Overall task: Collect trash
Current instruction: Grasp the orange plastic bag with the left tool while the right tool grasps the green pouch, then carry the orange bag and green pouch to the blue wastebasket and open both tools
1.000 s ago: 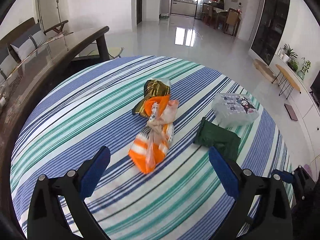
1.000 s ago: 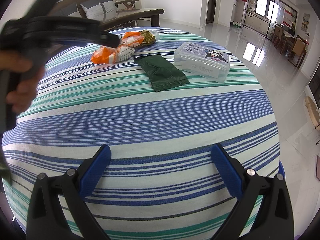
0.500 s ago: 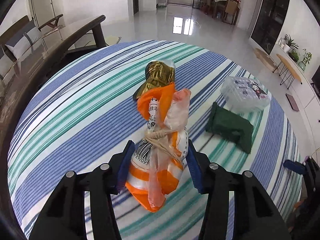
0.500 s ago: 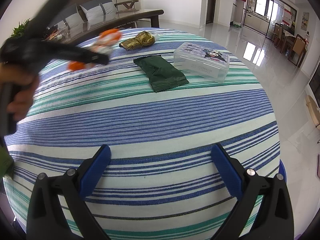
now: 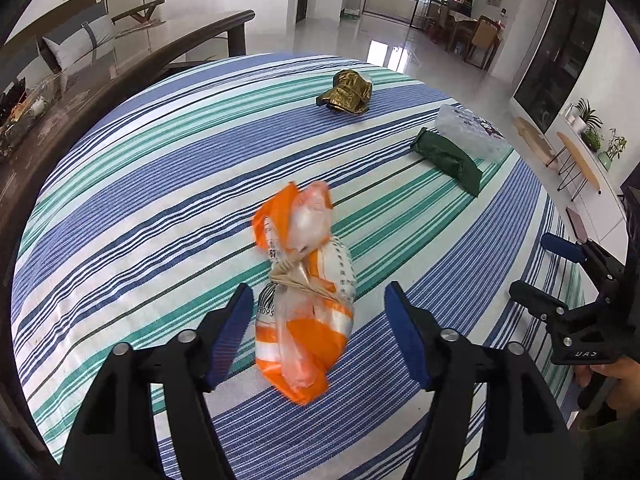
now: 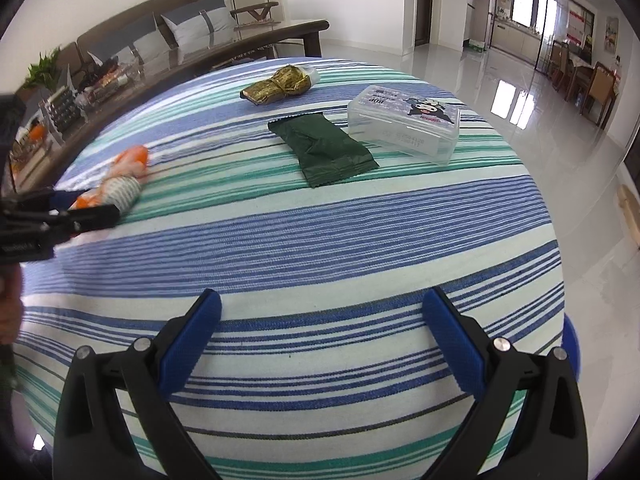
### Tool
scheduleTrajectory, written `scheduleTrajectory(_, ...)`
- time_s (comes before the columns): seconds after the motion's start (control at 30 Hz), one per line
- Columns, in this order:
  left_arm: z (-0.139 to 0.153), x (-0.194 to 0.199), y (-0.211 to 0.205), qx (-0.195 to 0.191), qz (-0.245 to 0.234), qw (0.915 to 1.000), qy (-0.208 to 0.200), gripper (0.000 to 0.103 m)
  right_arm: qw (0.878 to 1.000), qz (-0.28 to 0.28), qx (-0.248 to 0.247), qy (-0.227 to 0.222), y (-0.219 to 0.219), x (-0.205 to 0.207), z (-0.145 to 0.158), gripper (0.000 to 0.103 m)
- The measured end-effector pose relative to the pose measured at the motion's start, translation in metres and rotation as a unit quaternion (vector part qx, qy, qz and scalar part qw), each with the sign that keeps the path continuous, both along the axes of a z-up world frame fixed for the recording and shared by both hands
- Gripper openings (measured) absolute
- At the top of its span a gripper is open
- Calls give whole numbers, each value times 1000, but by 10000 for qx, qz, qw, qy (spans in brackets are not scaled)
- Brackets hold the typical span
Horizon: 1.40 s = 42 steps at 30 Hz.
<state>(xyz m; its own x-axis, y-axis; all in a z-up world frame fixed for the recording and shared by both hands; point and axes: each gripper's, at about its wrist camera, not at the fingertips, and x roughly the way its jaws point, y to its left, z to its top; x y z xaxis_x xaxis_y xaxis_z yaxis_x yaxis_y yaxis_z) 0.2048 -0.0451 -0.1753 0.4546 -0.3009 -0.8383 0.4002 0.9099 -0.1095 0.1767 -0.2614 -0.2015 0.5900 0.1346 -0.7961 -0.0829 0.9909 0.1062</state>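
1. A round worktop point(image 6: 360, 240) covered with a blue, green and white striped cloth fills both views. Four pieces of trash lie on it.
2. The left gripper point(image 5: 320, 312) hangs over the near left part of the worktop. Its blue fingers point(image 5: 232, 332) are opening. An orange-and-white plastic bag point(image 5: 308, 292), knotted in the middle, sits between them, but neither pad presses on it. The bag looks slightly blurred, so it may be dropping or settling.
3. The right gripper point(image 6: 320, 344) hovers over the near edge of the worktop, its fingers spread wide with nothing between them.
4. Far across the worktop lies a crumpled gold foil wrapper point(image 6: 278, 84). Nearer and to its right lies a flat dark green packet point(image 6: 324, 152). Just beside the packet, farther right, stands a clear plastic box point(image 6: 404, 124) with a cartoon print on its lid.
5. No bin or collection bag shows in either view, so where the trash should go cannot be told.
6. Risks, as a judgement: with the fingers parting, the light bag may tumble loose and roll away. A fresh grab on the slick film could slip or tear it. The flat green packet offers little edge for a pinch.
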Motion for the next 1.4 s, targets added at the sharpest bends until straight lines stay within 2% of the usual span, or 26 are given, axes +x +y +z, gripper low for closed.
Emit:
scheduleTrajectory(0.17,-11,5,-1,144,-82,9997,-166,87,10000,51,25,-50,-11,25,8,98)
scheduleTrajectory(0.37,-16,2,-5,461,-245,9980,-351,93,9984,562,84,10,-1,78,6,97)
scheduleTrajectory(0.4,-18,3,-4,451,-192,9982,-356,96,9983,582,9,44,3,86,3,97)
scheduleTrajectory(0.5,-18,3,-2,418,-135,9984,-361,97,9979,627,-121,105,9,97,-3,96)
scheduleTrajectory(0.6,-19,4,-2,415,-126,9983,-380,98,9941,1056,223,144,17,95,2,84)
scheduleTrajectory(0.63,-19,4,-2,408,-127,9984,-379,98,9913,1249,369,206,19,92,4,81)
scheduleTrajectory(0.67,-19,4,-1,402,-128,9984,-379,98,9872,1450,599,289,21,88,6,73)
scheduleTrajectory(0.7,-19,4,-1,394,-130,9984,-376,98,9830,1598,831,364,21,83,9,72)
scheduleTrajectory(0.73,-19,4,-1,384,-136,9985,-372,98,9841,1540,816,347,20,81,12,72)
scheduleTrajectory(0.8,-19,4,-1,383,-134,9985,-373,98,9918,1085,581,350,14,83,15,74)
scheduleTrajectory(0.87,-19,4,-1,365,-107,9986,-376,98,9945,732,577,486,11,92,13,74)
scheduleTrajectory(0.97,-15,7,4,187,-58,9993,-303,98,9963,514,444,531,19,105,9,75)
scheduleTrajectory(1.07,-13,10,7,114,-37,9997,-227,94,9974,498,162,489,40,121,7,75)
scheduleTrajectory(1.17,-14,9,3,281,-58,9992,-260,88,9983,358,-201,421,54,134,3,73)
scheduleTrajectory(1.23,-13,8,-1,373,-70,9988,-298,79,9984,259,-328,393,55,135,2,62)
scheduleTrajectory(1.27,-12,8,-2,386,-68,9988,-304,71,9984,248,-343,367,55,134,4,45)
scheduleTrajectory(1.33,-10,9,-4,408,-85,9986,-325,51,9985,296,-250,379,51,128,7,39)
scheduleTrajectory(1.37,-9,9,-6,407,-116,9985,-335,45,9985,318,-215,381,48,123,9,38)
scheduleTrajectory(1.4,-8,8,-6,391,-127,9986,-347,45,9986,357,-148,366,45,116,12,38)
